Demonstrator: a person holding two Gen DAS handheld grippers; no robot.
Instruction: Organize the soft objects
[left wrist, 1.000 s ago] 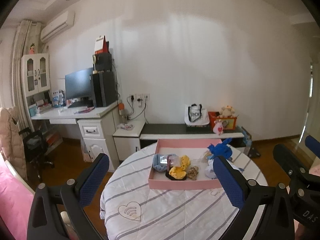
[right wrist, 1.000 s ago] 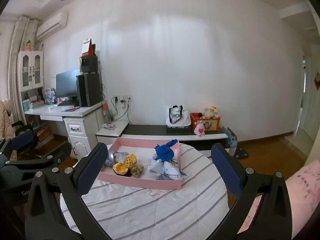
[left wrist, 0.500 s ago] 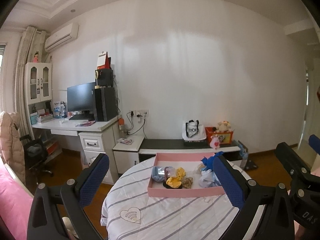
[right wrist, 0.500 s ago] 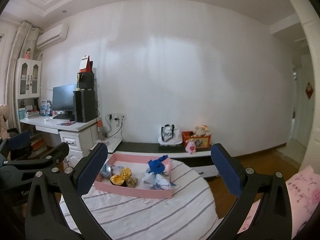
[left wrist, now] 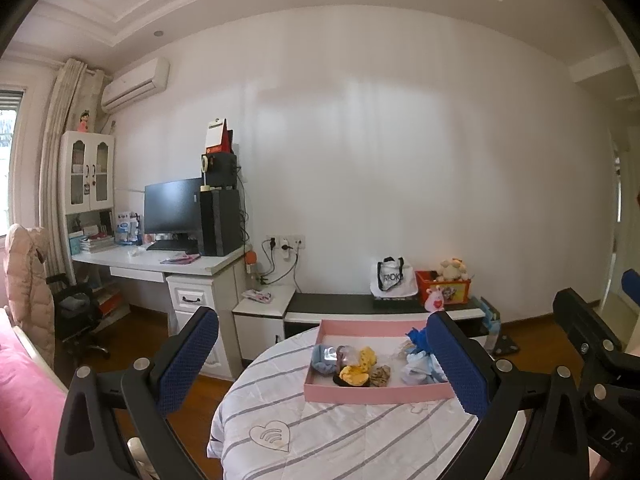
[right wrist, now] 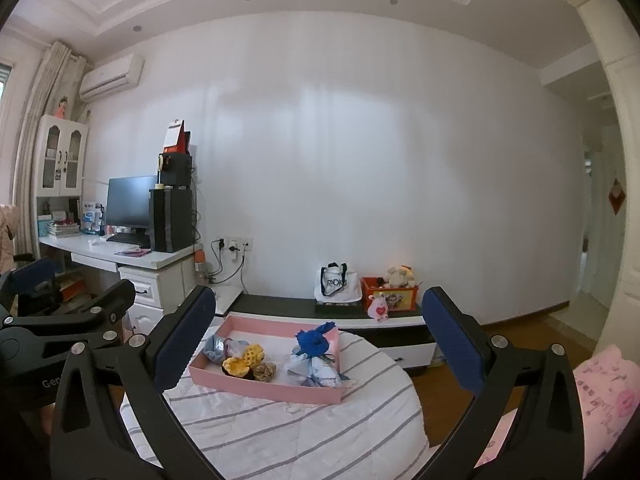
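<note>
A pink tray [left wrist: 376, 393] [right wrist: 264, 389] rests on the round table with the striped cloth [left wrist: 340, 432] [right wrist: 304, 432]. Inside it lie several soft items: a yellow crocheted piece [left wrist: 354, 375] [right wrist: 244, 358], a blue plush [right wrist: 314, 340] [left wrist: 416, 340] atop a pale blue cloth bundle [right wrist: 314, 368] [left wrist: 420, 368], and a light blue piece [left wrist: 322, 358] at the left end. My left gripper [left wrist: 324, 360] and right gripper [right wrist: 318, 338] both hang open, held back from the tray, nothing between their fingers.
A white desk [left wrist: 160, 264] with monitor and black tower stands at the left, an office chair [left wrist: 76, 312] beside it. A low black-topped cabinet [left wrist: 380, 304] with a bag and toy box runs along the back wall. Pink bedding [right wrist: 600, 392] lies at the right.
Both grippers have pulled back and tilted upward; the tray and table look smaller and lower, and more ceiling shows. Jaws stayed open.
</note>
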